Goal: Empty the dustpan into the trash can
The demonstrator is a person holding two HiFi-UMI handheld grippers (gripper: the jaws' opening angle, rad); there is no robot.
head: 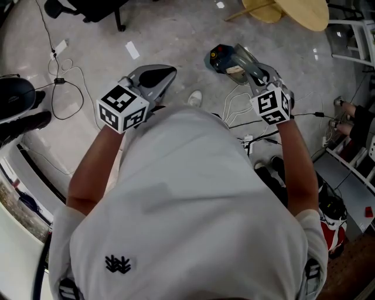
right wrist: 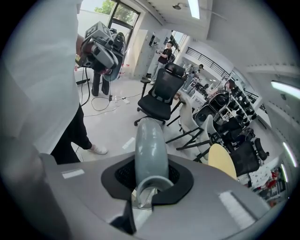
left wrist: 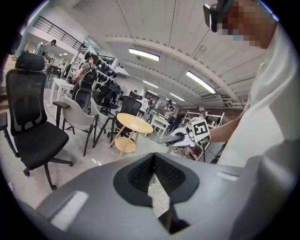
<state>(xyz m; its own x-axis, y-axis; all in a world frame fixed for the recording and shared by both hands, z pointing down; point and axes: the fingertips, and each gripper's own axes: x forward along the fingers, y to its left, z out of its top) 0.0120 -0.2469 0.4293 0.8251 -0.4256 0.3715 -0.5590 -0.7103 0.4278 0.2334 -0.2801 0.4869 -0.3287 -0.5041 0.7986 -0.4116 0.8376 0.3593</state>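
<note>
In the head view my right gripper (head: 262, 81) is shut on the grey dustpan handle (head: 248, 61). The handle runs forward to a dark blue dustpan (head: 223, 59) held over the floor, with pale bits in it. The right gripper view shows that same handle (right wrist: 150, 143) rising straight out from between the black pads (right wrist: 180, 180). My left gripper (head: 166, 74) is held out at the left over bare floor, shut with nothing in it; its pads (left wrist: 136, 176) meet at the tips. No trash can shows in any view.
Cables (head: 67, 88) trail over the grey floor at left, more wires (head: 234, 105) lie under the dustpan. A round wooden table (head: 302, 12) stands ahead right, a black office chair (left wrist: 33, 126) to the left. A metal rack (head: 351, 158) and shoes (head: 275, 170) are by my right side.
</note>
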